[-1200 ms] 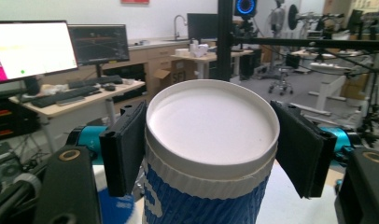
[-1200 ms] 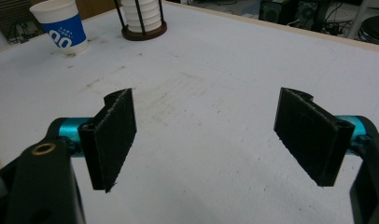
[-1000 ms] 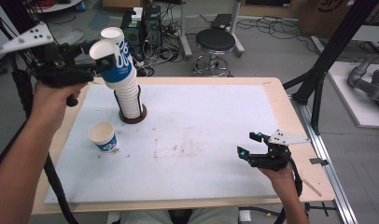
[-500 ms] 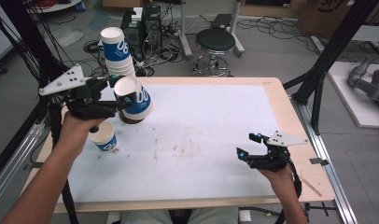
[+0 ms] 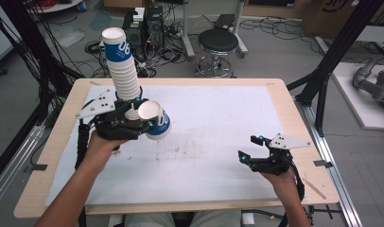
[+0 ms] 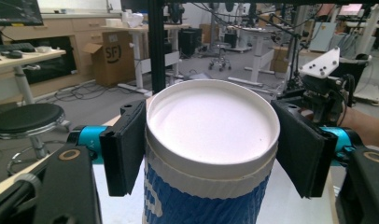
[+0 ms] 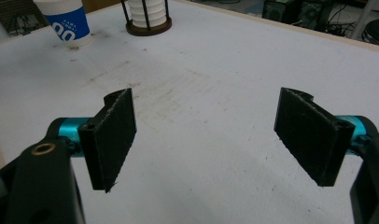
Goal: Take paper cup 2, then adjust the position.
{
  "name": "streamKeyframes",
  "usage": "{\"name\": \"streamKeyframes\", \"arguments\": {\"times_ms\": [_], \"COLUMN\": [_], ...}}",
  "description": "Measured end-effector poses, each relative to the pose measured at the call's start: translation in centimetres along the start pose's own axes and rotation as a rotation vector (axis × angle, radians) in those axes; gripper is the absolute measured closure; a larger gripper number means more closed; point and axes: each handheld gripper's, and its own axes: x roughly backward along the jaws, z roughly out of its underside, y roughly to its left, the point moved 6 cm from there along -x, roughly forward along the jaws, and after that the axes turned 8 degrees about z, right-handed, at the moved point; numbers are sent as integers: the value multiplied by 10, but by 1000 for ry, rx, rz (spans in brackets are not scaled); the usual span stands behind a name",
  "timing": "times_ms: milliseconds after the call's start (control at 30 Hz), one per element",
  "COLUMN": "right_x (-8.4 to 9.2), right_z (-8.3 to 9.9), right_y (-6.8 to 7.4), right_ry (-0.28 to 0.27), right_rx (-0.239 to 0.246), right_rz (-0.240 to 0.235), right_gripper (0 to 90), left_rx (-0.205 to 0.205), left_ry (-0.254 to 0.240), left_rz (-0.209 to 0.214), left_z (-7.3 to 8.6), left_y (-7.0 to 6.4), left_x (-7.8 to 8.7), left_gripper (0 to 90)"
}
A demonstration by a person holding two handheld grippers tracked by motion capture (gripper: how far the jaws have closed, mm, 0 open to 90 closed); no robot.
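The left claw (image 5: 145, 124) was clamped on a blue-and-white paper cup (image 5: 154, 122), its pads pressed against the cup's sides just under the rim, holding it tilted above the counter (image 5: 218, 142) near the left edge, just beside the tall stack of cups (image 5: 124, 71) in its holder. The right claw (image 5: 251, 147) hovered near the counter's right edge with its jaws spread wide and nothing between them. A second cup (image 7: 64, 21) stood upright on the counter beside the holder.

1. The left hand-held gripper (image 5: 144, 124) clamps a blue-and-white paper cup (image 5: 154, 122), tilted above the wooden bench (image 5: 294, 113).
2. A tall stack of paper cups (image 5: 122, 71) stands just behind.
3. The right hand-held gripper (image 5: 249, 147) rests with jaws apart.
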Motion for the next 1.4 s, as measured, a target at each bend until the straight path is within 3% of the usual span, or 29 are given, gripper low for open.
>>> {"name": "streamKeyframes", "arguments": {"times_ms": [300, 700, 900, 1000, 1200, 1400], "right_x": [-3, -1, -2, -4, -4, -4], "right_z": [1, 0, -1, 0, -1, -3], "right_y": [4, 10, 14, 18, 25, 27], "right_ry": [9, -6, -24, -26, -38, -54], "right_rx": [3, 8, 7, 3, 15, 32], "right_rz": [-8, -49, -71, -114, -137, -139], "right_gripper": [208, 208, 208, 208, 208, 208], "left_rx": [12, 22, 2, -22, 11, 33], "left_ry": [25, 37, 49, 49, 88, 95], "left_rz": [40, 75, 97, 100, 130, 141], "left_z": [22, 31, 38, 43, 56, 59], "left_y": [-8, -9, -13, -15, -24, -24], "left_x": [-20, -34, -41, -44, -56, -67], "left_gripper": [303, 303, 302, 302, 302, 302]}}
